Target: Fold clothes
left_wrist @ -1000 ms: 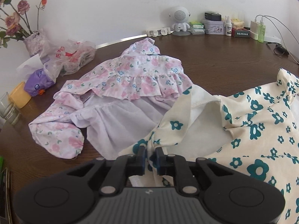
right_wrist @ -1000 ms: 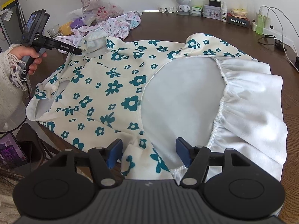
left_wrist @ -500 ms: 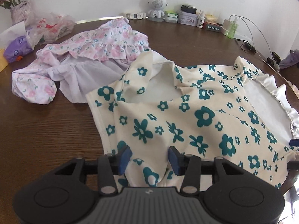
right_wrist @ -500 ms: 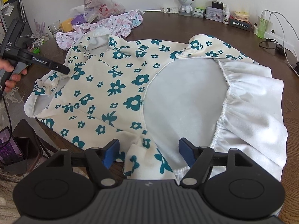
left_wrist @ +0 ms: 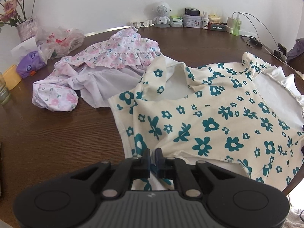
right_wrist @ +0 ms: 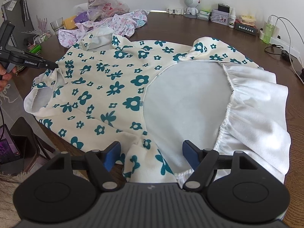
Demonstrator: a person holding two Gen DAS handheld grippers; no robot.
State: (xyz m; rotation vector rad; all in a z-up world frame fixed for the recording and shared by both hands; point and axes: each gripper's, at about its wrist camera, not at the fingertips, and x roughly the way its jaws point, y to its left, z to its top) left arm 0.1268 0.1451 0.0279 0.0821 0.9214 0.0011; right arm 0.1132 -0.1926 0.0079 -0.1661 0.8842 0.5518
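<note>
The cream flowered dress (right_wrist: 106, 87) lies spread on the bench (left_wrist: 57, 136), being laid out for folding. Left tongs (left_wrist: 152, 156) are closing, seemingly pinching its shoulder edge; right tongs (right_wrist: 151, 152) stand wide astride the near hem. Next: grip there, fold across

Two dresses, cream (right_wrist: 106, 87) and pink (left_wrist: 106, 60), one vase (left_wrist: 25, 31), one white figurine (left_wrist: 161, 14)

Cream dress with teal flowers (right_wrist: 106, 87) spread flat on table, white skirt (right_wrist: 256, 110) toward 3 o'clock. Pink floral garment (right_wrist: 114, 23), crumpled, lies just beyond at 11 o'clock, touching its edge.
</note>
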